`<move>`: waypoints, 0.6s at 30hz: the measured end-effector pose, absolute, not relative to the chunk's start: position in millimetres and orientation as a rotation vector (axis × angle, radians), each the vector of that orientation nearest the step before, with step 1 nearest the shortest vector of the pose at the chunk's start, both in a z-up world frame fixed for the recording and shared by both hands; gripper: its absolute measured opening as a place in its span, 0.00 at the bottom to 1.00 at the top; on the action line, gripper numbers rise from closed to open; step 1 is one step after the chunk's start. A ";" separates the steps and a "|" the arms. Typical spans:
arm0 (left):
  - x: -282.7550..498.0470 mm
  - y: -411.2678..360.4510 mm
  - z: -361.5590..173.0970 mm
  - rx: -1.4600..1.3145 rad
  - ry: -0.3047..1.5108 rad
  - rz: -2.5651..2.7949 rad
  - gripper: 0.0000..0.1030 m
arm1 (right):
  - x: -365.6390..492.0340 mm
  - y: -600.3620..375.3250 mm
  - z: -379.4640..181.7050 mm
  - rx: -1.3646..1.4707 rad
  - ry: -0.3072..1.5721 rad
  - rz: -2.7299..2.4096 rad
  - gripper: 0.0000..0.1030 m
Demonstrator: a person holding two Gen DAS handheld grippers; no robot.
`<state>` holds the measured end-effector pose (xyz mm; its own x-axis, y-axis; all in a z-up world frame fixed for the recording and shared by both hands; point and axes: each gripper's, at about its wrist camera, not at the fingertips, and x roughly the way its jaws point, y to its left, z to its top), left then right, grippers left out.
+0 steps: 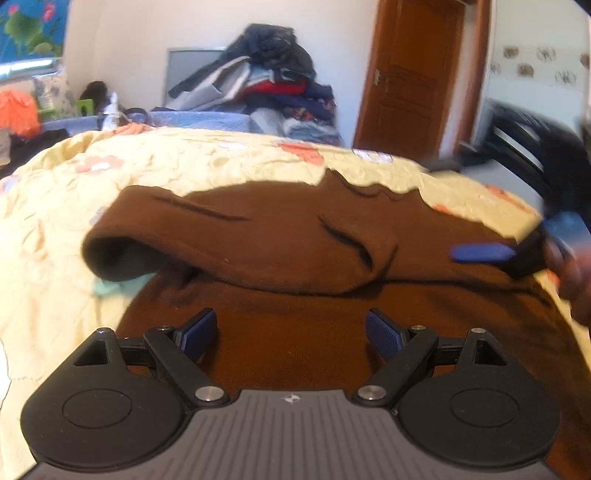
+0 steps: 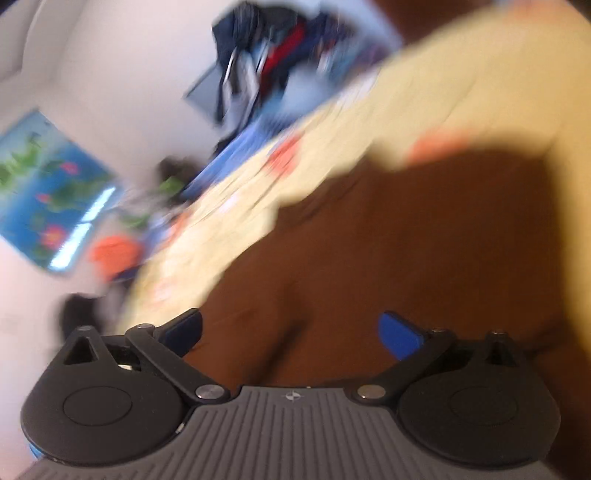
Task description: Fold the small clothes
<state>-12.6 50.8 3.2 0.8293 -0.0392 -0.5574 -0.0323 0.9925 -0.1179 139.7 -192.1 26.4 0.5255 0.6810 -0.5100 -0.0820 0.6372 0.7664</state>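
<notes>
The brown garment [image 1: 295, 240] lies on the bed [image 1: 55, 221], one part folded over toward twelve o'clock. Both the left gripper [image 1: 291, 332] and right gripper [image 2: 291, 332] hang spread and empty above it. Soft, light, limp knit; I'd pinch an edge or corner.

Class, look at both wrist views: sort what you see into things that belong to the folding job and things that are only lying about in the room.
Part of the job:
- brown garment, partly folded on the bed
- left gripper, open above it
- right gripper, open, over the same cloth
- yellow floral bedspread, the work surface

Just lying about:
- heap of clothes by the wall
- wooden door
- orange bag
- lotus picture
</notes>
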 end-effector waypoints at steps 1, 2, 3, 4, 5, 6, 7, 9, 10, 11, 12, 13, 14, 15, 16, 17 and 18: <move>-11.7 49.6 3.5 -0.116 0.597 -0.012 0.86 | 146.5 -182.3 23.8 0.771 0.957 0.526 0.87; -11.7 51.3 4.2 -0.113 0.596 -0.015 0.86 | 152.6 -172.9 21.0 0.766 0.994 0.526 0.81; -11.6 52.9 4.0 -0.117 0.595 -0.017 0.86 | 157.4 -165.5 18.3 0.748 1.023 0.514 0.73; -11.0 54.9 3.9 -0.126 0.597 -0.018 0.86 | 162.1 -158.9 14.5 0.724 1.053 0.485 0.69; -10.4 56.9 3.8 -0.140 0.599 -0.018 0.86 | 165.5 -155.2 11.1 0.713 1.068 0.459 0.59; -9.5 59.1 3.6 -0.157 0.601 -0.018 0.86 | 167.7 -154.6 8.2 0.725 1.072 0.451 0.53; -8.4 61.0 3.7 -0.174 0.604 -0.017 0.86 | 170.0 -154.9 5.5 0.753 1.077 0.447 0.52; -7.5 64.5 3.6 -0.202 0.608 -0.021 0.86 | 174.3 -158.3 2.7 0.802 1.088 0.436 0.44; -8.2 64.9 3.7 -0.208 0.607 -0.023 0.87 | 175.4 -158.2 1.5 0.801 1.094 0.427 0.38; -8.4 64.9 3.5 -0.209 0.607 -0.027 0.88 | 174.8 -156.4 0.3 0.783 1.101 0.420 0.21; -9.0 64.5 3.0 -0.206 0.607 -0.029 0.88 | 174.8 -154.4 -0.7 0.762 1.102 0.417 0.15; -9.2 63.9 2.8 -0.202 0.607 -0.027 0.88 | 173.0 -153.0 0.3 0.734 1.086 0.424 0.15; -9.2 63.4 2.7 -0.199 0.606 -0.027 0.88 | 170.7 -150.5 4.7 0.698 1.062 0.442 0.14; -9.4 63.5 2.6 -0.199 0.605 -0.026 0.88 | 167.8 -150.3 12.3 0.671 1.027 0.460 0.14; -9.6 63.7 2.2 -0.201 0.605 -0.025 0.88 | 167.8 -154.0 22.1 0.660 0.983 0.488 0.14; -9.1 63.9 2.3 -0.203 0.605 -0.024 0.88 | 165.5 -160.7 35.7 0.656 0.932 0.523 0.13; -9.4 64.3 2.4 -0.204 0.604 -0.024 0.88 | 162.8 -169.7 49.4 0.647 0.886 0.547 0.13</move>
<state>-9.4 64.3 2.4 0.8234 -0.0822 -0.5615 -0.0368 0.9796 -0.1974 162.8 -169.7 49.4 0.5225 0.6722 -0.5245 -0.1668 0.6839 0.7103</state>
